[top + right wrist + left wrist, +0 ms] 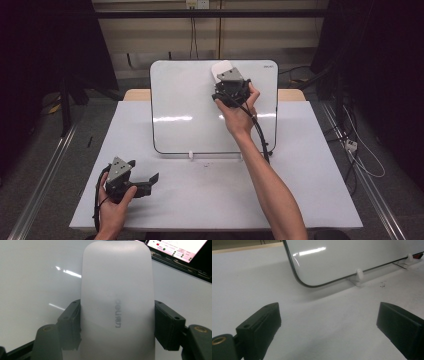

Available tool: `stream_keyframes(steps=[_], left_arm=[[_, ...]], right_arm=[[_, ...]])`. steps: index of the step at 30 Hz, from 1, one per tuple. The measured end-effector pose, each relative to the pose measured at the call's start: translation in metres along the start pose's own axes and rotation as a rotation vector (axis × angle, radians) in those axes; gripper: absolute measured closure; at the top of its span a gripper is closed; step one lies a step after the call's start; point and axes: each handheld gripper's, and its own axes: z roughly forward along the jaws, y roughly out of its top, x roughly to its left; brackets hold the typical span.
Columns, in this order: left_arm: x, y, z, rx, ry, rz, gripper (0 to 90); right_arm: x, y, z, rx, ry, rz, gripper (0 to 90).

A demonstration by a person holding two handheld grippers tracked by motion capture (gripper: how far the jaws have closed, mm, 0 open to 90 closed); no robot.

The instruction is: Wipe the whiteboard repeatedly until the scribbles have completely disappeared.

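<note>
High view, left to right: left gripper (pixel 145 181) rests near the tabletop's (pixel 310 190) front left corner, jaws spread wide with nothing between them. A whiteboard (pixel 185 100) stands propped toward the rear edge. Right gripper (pixel 226 80), jaws clenched on a white board eraser (pixel 221 69), holds it against the whiteboard's upper right area.

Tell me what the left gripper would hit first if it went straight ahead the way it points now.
Probably the whiteboard: the left gripper, jaws open and empty, points across bare table toward the board's lower edge and its small white foot. Depth is hard to judge, so it might graze the tabletop first.
</note>
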Motion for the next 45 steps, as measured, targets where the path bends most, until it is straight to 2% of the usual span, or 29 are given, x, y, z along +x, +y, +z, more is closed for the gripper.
stream_keyframes(steps=[4,10,14,15,16,18,20,24,27,30,35,38,45], left_arm=[[0.0,0.001,0.0,-0.008,-0.004,0.001,5.4],[-0.001,0.001,0.001,-0.003,-0.01,0.004,5.4],[0.0,0.001,0.0,-0.007,-0.012,0.003,5.4],[0.0,0.001,0.0,-0.008,-0.011,0.003,5.4],[0.0,0.001,0.0,-0.007,-0.008,0.003,5.4],[0.0,0.001,-0.001,-0.007,-0.006,0.002,5.4],[0.0,0.001,-0.001,-0.007,-0.007,0.003,5.4],[0.0,0.001,0.0,-0.008,-0.012,0.004,5.4],[0.0,0.001,-0.001,-0.011,-0.008,0.003,5.4],[0.001,0.0,-0.003,-0.011,-0.005,-0.003,5.4],[0.001,0.0,-0.004,-0.012,-0.002,-0.003,5.4],[0.001,0.0,-0.004,-0.013,-0.002,-0.006,5.4],[0.0,0.0,-0.003,-0.007,-0.001,0.0,5.4]], right_arm=[[0.029,0.007,0.002,-0.005,0.035,-0.053,31.2],[0.087,0.013,0.005,-0.011,0.119,-0.169,31.2],[0.114,0.016,0.006,-0.009,0.164,-0.198,31.2],[0.12,0.016,0.006,-0.007,0.17,-0.218,31.2],[0.125,0.016,0.006,-0.01,0.166,-0.237,31.2],[0.131,0.016,0.006,-0.008,0.17,-0.241,31.2],[0.131,0.017,0.007,-0.005,0.168,-0.247,31.2],[0.133,0.017,0.005,0.002,0.129,-0.25,31.2],[0.129,0.02,0.006,0.015,0.118,-0.197,31.2],[0.12,0.023,0.007,0.013,0.098,-0.164,31.3],[0.098,0.025,0.008,0.007,0.081,-0.108,31.2],[0.077,0.023,0.008,0.006,0.065,-0.069,31.3],[0.012,0.004,0.002,0.006,0.021,0.026,31.3]])
